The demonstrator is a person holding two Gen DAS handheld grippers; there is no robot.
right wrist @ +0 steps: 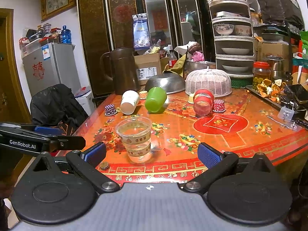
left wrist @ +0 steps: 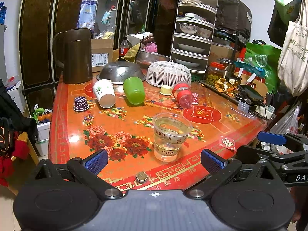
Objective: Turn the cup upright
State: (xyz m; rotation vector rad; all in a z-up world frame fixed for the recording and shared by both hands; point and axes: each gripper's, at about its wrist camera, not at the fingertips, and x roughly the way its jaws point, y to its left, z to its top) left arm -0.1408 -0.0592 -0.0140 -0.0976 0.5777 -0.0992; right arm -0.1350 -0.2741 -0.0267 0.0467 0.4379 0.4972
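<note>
A clear plastic cup (left wrist: 169, 134) stands upright near the table's front edge; it also shows in the right wrist view (right wrist: 135, 138). Behind it lie three cups on their sides: a white paper cup (left wrist: 104, 93) (right wrist: 129, 102), a green cup (left wrist: 134, 90) (right wrist: 155, 99) and a red-banded clear cup (left wrist: 182, 94) (right wrist: 203, 102). My left gripper (left wrist: 154, 160) is open and empty, just in front of the clear cup. My right gripper (right wrist: 152, 155) is open and empty, also just in front of it. Each gripper shows at the edge of the other's view.
A brown jug (left wrist: 76, 55), an upturned steel colander (left wrist: 121, 72) and a white mesh food cover (left wrist: 168, 74) stand at the back. Small cupcake liners (left wrist: 81, 104) (right wrist: 218, 105), a coin (left wrist: 141, 176) and a tray of peels (left wrist: 227, 85) are on the red floral table (left wrist: 115, 127).
</note>
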